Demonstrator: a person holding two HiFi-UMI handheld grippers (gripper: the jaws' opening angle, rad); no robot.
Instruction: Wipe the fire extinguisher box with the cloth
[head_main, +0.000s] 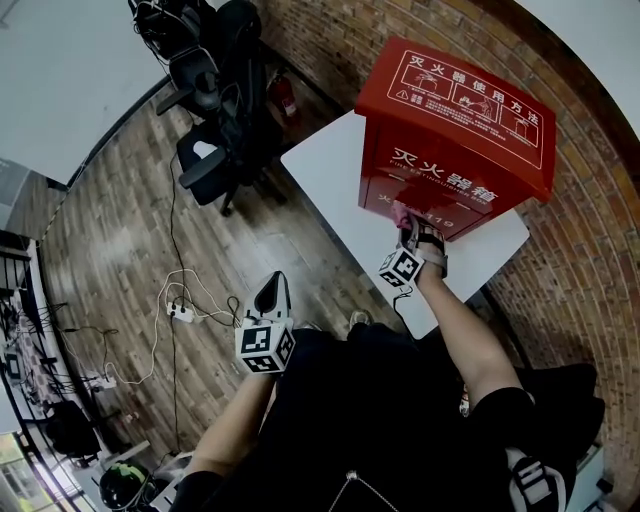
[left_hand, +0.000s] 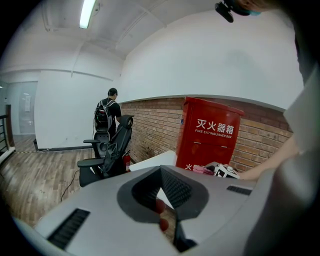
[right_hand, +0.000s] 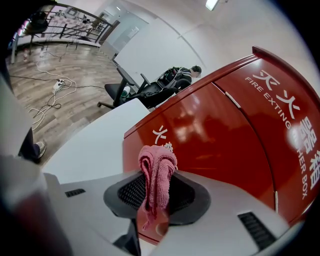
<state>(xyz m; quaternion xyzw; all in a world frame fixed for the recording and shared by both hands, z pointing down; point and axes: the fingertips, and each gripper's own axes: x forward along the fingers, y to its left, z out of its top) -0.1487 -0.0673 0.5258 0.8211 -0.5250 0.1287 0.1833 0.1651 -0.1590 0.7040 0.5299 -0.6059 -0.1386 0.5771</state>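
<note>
The right gripper (right_hand: 157, 190) is clamped on the pink cloth (right_hand: 158, 160), held against the low front of the red fire extinguisher box (right_hand: 215, 130), which stands on the white surface (head_main: 330, 175). Wiping looks under way, and the next move calls for a firm stroke across that face. The left gripper (left_hand: 161, 170), jaws together and empty, hangs well away from the box.

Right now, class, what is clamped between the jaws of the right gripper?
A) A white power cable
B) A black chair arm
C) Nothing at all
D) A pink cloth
D: the right gripper view shows the pink cloth pinched between the jaws of the right gripper, right in front of the red fire extinguisher box.
</note>
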